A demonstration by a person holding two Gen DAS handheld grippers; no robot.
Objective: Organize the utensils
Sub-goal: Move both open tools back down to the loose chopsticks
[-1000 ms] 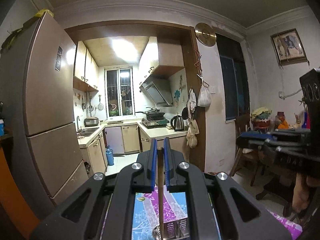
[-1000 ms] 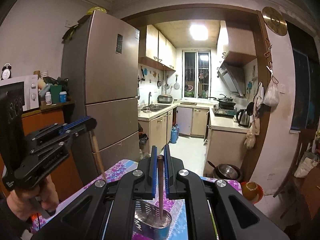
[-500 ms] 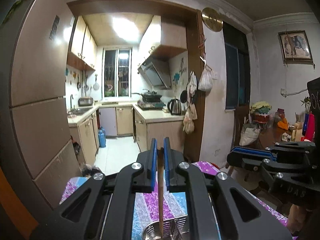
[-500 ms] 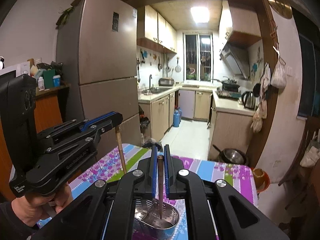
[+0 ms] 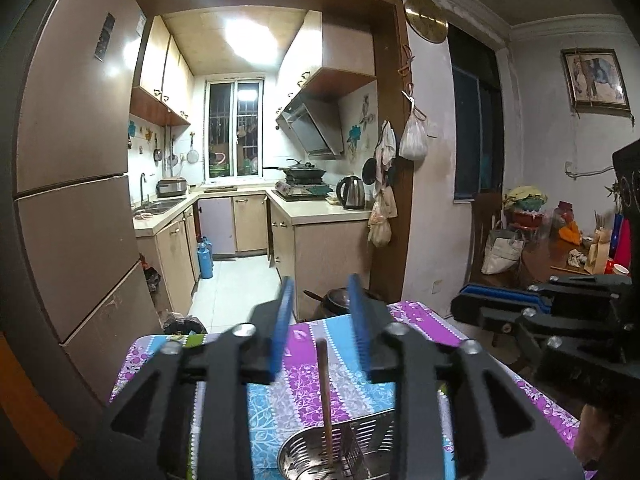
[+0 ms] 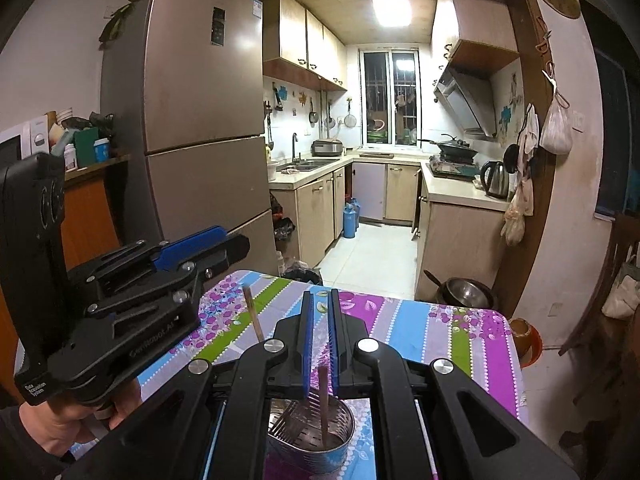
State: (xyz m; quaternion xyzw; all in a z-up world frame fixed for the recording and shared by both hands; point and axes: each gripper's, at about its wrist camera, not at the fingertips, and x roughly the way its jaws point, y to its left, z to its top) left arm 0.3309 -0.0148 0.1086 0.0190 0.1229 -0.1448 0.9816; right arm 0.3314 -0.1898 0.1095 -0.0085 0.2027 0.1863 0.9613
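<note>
Left tongs (image 5: 320,320) spread open, chopstick (image 5: 325,396) standing upright in holder (image 5: 340,444) directly below them. Right tongs (image 6: 320,336) nearly closed just above second chopstick (image 6: 323,404), same holder; grip unclear.

Striped floral tablecloth (image 6: 420,332) (purple, blue, green); silver perforated holder (image 6: 312,436); brown chopstick (image 5: 325,396)

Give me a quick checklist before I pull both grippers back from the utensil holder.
1. Left gripper open, pads clear of first chopstick: ok.
2. First chopstick standing in the holder: ok.
3. Right gripper open around second chopstick: cannot tell, the gap is narrow.
4. Second chopstick's lower end inside the holder: ok.
5. Holder upright on the tablecloth: ok.
</note>
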